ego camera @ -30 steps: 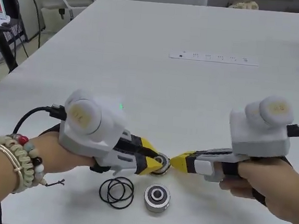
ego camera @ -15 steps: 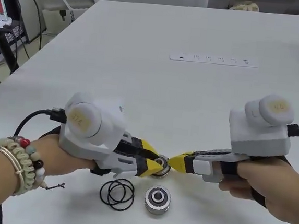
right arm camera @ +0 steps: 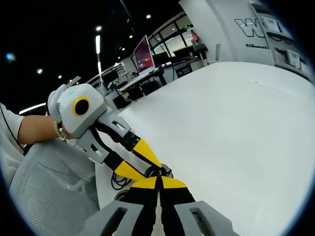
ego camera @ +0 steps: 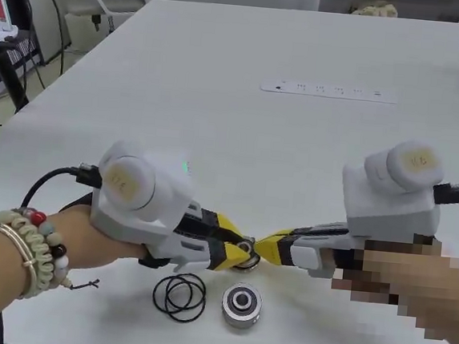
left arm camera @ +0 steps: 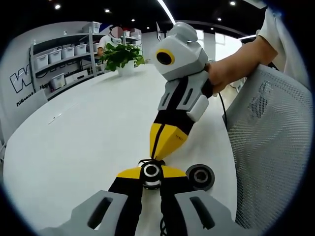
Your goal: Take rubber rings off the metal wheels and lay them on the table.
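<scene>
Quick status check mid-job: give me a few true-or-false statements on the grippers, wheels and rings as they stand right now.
1. The left gripper is clamped on a metal wheel. True.
2. The right gripper hangs wide open, away from that wheel. False: its jaws are shut at the wheel's edge, apparently pinching a rubber ring.
3. Loose rings lie on the table. True.
4. The second wheel sits on top of the loose rings. False: it lies beside them, apart.
</scene>
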Available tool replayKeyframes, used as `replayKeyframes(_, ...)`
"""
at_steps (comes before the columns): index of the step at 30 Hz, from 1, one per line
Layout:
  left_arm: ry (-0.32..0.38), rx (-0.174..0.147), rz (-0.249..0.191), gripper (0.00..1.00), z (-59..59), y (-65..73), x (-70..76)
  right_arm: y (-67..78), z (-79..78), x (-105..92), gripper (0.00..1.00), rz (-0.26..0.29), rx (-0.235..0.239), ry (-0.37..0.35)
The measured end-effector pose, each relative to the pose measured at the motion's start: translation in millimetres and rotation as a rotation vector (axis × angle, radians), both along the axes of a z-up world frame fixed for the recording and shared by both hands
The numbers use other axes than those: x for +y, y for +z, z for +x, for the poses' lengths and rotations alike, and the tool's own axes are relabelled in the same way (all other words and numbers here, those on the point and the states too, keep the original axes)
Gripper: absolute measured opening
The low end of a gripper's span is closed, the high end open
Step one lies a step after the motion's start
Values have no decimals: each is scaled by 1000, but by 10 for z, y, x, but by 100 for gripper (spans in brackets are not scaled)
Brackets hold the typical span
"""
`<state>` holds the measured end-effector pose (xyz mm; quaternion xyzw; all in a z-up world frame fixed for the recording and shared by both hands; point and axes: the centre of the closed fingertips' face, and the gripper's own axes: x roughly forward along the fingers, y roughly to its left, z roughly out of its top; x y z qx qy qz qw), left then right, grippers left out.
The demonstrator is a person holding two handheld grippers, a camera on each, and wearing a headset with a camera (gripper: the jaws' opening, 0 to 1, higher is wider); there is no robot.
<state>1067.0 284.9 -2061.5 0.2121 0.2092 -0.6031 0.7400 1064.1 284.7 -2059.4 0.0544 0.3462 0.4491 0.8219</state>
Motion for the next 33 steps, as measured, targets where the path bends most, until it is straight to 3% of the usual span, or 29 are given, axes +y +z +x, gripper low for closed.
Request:
replayKeyframes(9, -1, 0, -3, 7, 0, 2, -2, 15, -1, 11, 0, -3, -12, 14)
replayKeyframes(18, 1, 0, -3, 7, -1, 6, -5, 59, -20, 56, 0, 16, -24, 35)
replayKeyframes(20, 5, 2, -1, 7, -1, 6, -6, 85, -30, 72, 0, 43, -15, 31)
replayKeyframes(26, -6, -2, 31, 8, -1, 11, -1, 23, 11, -20, 0, 12, -20, 8)
replayKeyframes(29, -16, 17, 51, 9, -5, 37, 42, 8, 15, -41, 0, -1, -23, 4)
replayKeyframes(33, -23, 36, 33, 17, -20, 146, 90, 14, 19, -42, 0, 3, -22, 1)
